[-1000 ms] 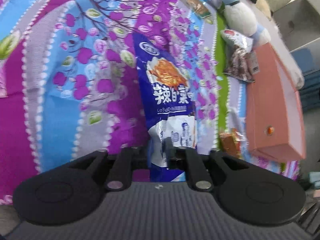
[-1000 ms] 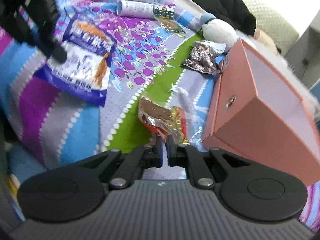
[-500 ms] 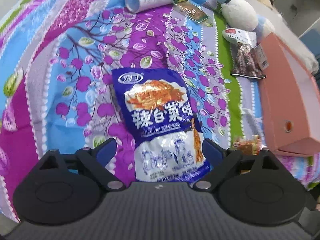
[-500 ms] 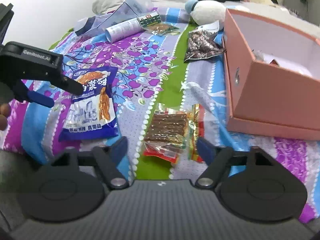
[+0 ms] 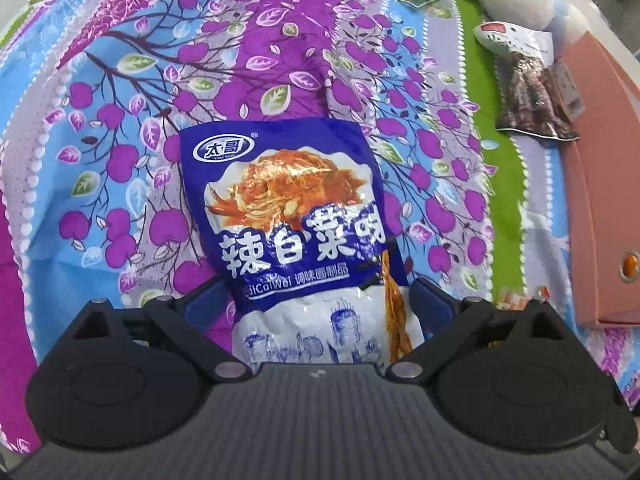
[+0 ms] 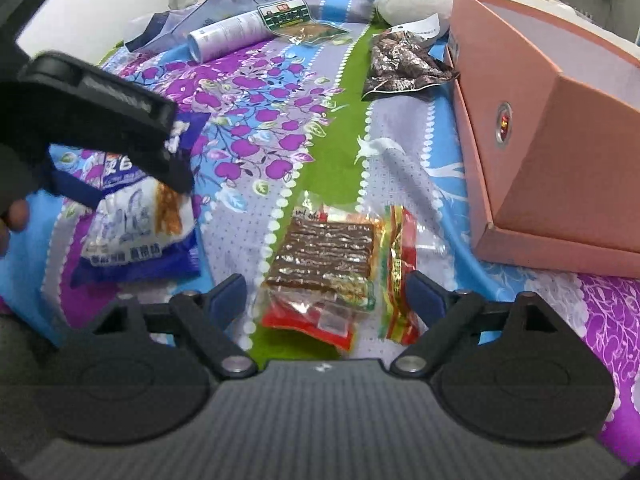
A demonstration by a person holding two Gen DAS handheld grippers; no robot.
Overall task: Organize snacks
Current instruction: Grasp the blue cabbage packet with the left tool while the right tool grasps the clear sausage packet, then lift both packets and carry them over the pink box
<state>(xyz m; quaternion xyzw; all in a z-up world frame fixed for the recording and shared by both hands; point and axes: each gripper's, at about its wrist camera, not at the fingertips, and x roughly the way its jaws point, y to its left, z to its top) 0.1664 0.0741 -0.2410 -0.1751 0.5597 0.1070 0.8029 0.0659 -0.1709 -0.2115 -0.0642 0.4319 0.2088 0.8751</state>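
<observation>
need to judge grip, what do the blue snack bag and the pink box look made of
Blue snack bag: glossy plastic film, apparently; it wrinkles and shows shiny highlights plus a clear window.
Pink box: looks like matte paperboard; flat stiff walls, crisp folded edges, no shine, and a small round metal-looking stud on its side.

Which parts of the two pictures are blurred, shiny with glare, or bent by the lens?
Left wrist view: sharp; glare on the blue snack bag; bedsheet stripes bow outward. Right wrist view: left gripper motion-blurred; foil glints on the brown snack packet; pink box edges bend.

Bright, even light; fisheye bending at edges, slight motion blur.
</observation>
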